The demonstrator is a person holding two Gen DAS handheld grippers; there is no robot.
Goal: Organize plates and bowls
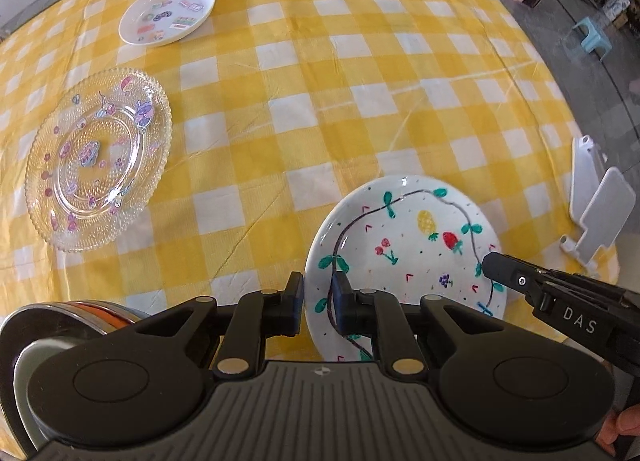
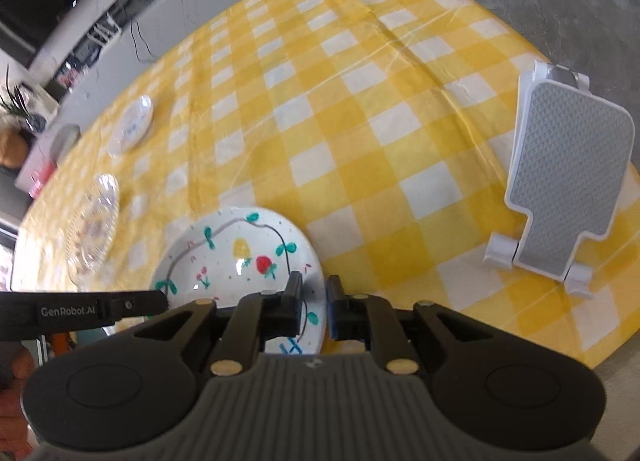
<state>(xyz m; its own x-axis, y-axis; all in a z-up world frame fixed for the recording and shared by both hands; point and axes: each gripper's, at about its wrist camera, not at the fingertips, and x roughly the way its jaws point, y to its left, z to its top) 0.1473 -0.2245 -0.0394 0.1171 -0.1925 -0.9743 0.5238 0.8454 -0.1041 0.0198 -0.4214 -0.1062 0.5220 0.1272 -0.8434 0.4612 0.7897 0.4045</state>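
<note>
A white plate painted with fruit and a vine (image 1: pixel 404 261) lies on the yellow checked tablecloth near the front edge. My left gripper (image 1: pixel 319 293) straddles its left rim, jaws narrowly apart, one finger inside the rim and one outside. My right gripper (image 2: pixel 314 295) straddles the same plate's right rim (image 2: pixel 240 257) in the same way; it also shows in the left wrist view (image 1: pixel 496 265). A clear glass plate with stickers (image 1: pixel 98 159) lies at the left. A small white plate with stickers (image 1: pixel 168 13) lies farther back.
A white and grey folding stand (image 2: pixel 568 185) stands at the table's right edge. A metal bowl stack with an orange band (image 1: pixel 80 321) sits by my left gripper. The table edge (image 2: pixel 600 357) is close on the right, floor beyond.
</note>
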